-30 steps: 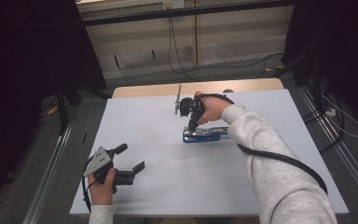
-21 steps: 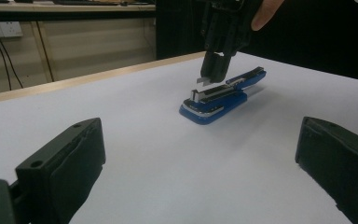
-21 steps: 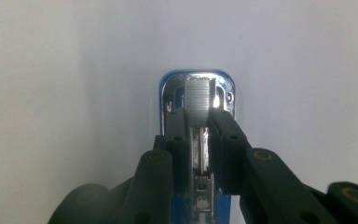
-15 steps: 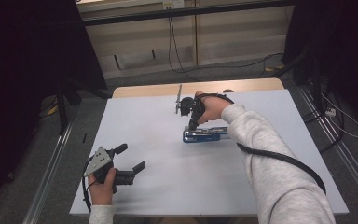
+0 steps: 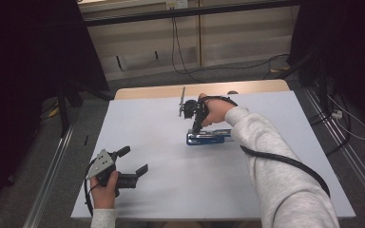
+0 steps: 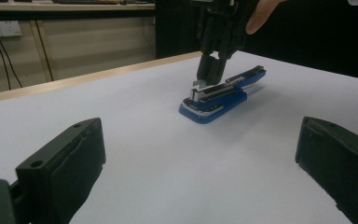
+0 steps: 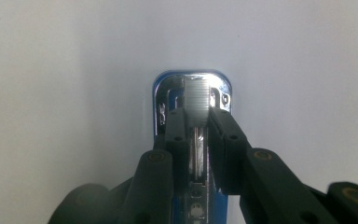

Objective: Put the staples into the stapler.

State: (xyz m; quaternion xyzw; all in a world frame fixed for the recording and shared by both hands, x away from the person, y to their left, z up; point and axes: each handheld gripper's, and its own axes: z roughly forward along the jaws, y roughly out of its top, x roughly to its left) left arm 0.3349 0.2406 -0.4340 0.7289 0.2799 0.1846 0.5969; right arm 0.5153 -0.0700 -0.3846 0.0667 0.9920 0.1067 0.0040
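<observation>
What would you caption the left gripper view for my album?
Between open jaws of the left tool, the right tool pinches a blue stapler on the white table.

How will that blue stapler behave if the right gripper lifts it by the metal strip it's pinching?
The stapler looks rigid, plastic over chromed metal, so probably fairly heavy for its size. The right gripper clamps a narrow shiny strip near its front end, so it may slip or let the body hinge and sag. Its flat base on the table suggests pushing would slide it, not tip it.

Dim room, dark surrounds; white bench [image 5: 171, 142] evenly lit from above, soft shadows. Right gripper view: near jaws blurred, glare on stapler [image 7: 193, 100] chrome.
</observation>
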